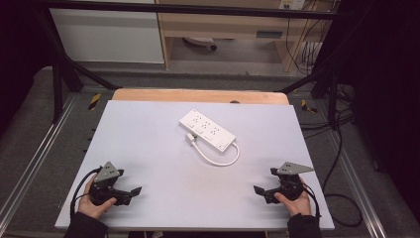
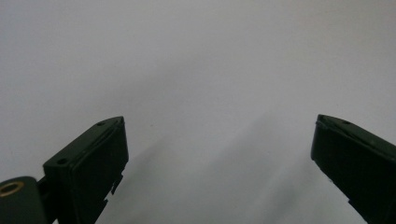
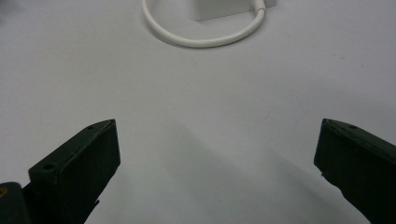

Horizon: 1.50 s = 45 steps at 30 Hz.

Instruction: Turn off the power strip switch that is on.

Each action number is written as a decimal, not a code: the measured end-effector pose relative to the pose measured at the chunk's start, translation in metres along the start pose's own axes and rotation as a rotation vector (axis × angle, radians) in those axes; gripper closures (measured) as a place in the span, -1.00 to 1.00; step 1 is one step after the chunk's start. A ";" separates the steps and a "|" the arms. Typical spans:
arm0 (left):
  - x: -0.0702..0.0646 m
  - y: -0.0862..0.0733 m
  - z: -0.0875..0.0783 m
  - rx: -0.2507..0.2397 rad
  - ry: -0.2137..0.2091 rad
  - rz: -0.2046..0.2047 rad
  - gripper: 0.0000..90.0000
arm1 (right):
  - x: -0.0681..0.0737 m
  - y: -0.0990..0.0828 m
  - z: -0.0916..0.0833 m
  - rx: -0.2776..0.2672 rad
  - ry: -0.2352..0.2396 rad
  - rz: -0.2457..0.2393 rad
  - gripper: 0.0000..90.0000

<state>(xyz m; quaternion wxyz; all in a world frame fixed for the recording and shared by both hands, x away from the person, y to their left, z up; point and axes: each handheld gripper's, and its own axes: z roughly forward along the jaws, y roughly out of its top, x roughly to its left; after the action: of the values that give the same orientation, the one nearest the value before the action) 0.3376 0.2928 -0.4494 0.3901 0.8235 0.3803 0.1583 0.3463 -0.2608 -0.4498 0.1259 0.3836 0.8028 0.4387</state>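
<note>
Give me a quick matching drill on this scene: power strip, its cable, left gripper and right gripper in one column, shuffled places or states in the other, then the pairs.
Things:
1. power strip
2. cable
3. left gripper
4. right gripper

Places or states:
A. open, at the table's near right corner, held in a hand
B. lies diagonally at the table's middle, towards the far side
C. open, at the table's near left corner, held in a hand
D. curls in a loop on the near side of the strip

Pairs: 1-B, 2-D, 3-C, 4-A

bare table [image 1: 148, 148] ahead — power strip [image 1: 206, 130] mid-table
</note>
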 end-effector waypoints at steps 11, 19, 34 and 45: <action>0.000 0.000 0.001 0.002 -0.001 0.001 -0.92 | 0.004 0.005 0.005 0.004 0.000 -0.010 -0.98; 0.000 0.000 0.000 0.002 -0.001 0.002 -0.92 | 0.007 0.009 0.009 0.009 -0.004 -0.018 -0.98; 0.000 0.000 0.000 0.001 0.001 0.001 -0.91 | 0.014 0.015 0.014 0.012 -0.023 -0.038 -0.98; 0.000 0.000 0.000 0.002 0.000 0.001 -0.91 | 0.017 0.019 0.018 0.018 -0.026 -0.038 -0.93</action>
<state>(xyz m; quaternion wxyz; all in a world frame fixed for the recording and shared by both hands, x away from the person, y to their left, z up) 0.3379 0.2928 -0.4498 0.3891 0.8241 0.3800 0.1582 0.3545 -0.2314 -0.4426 0.1410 0.3752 0.8122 0.4239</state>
